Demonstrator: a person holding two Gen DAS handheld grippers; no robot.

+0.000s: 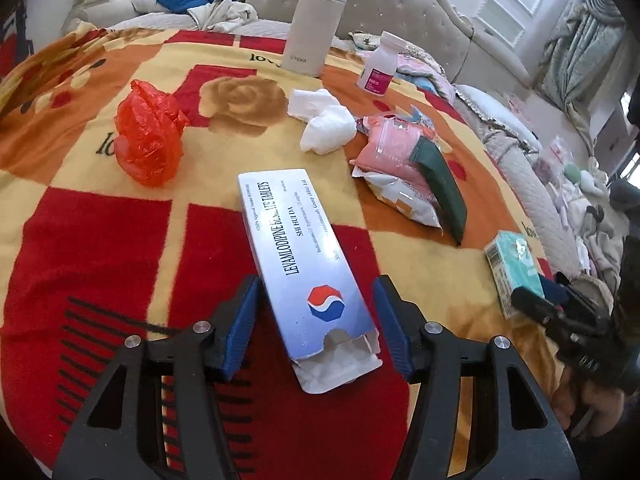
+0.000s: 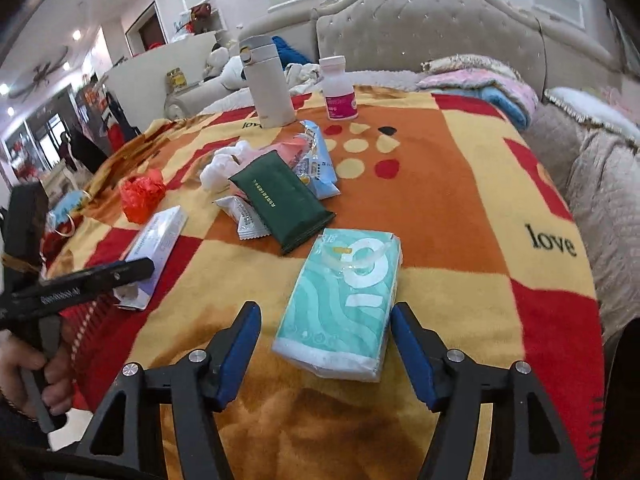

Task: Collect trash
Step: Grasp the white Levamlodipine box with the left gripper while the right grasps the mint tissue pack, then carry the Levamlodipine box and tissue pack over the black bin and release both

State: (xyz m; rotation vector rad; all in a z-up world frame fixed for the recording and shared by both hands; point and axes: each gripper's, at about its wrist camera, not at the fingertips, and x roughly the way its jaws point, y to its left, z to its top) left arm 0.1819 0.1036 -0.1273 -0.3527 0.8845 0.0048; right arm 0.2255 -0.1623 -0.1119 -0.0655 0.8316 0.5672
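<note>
A torn white tablet box (image 1: 304, 264) lies on the blanket between the open jaws of my left gripper (image 1: 316, 308), not clamped; it also shows in the right wrist view (image 2: 154, 244). A teal tissue pack (image 2: 344, 304) lies between the open jaws of my right gripper (image 2: 326, 340), untouched; it shows at the right of the left wrist view (image 1: 514, 270). A crumpled red plastic bag (image 1: 148, 132), white tissue wads (image 1: 324, 120), a dark green pack (image 2: 280, 200) and snack wrappers (image 1: 396, 172) lie farther back.
A white thermos (image 1: 310, 26) and a white pill bottle (image 1: 378, 62) stand at the blanket's far edge. A blue face mask (image 2: 66, 208) lies at the left edge. A tufted headboard (image 2: 428, 36) and folded bedding (image 2: 480, 84) are behind.
</note>
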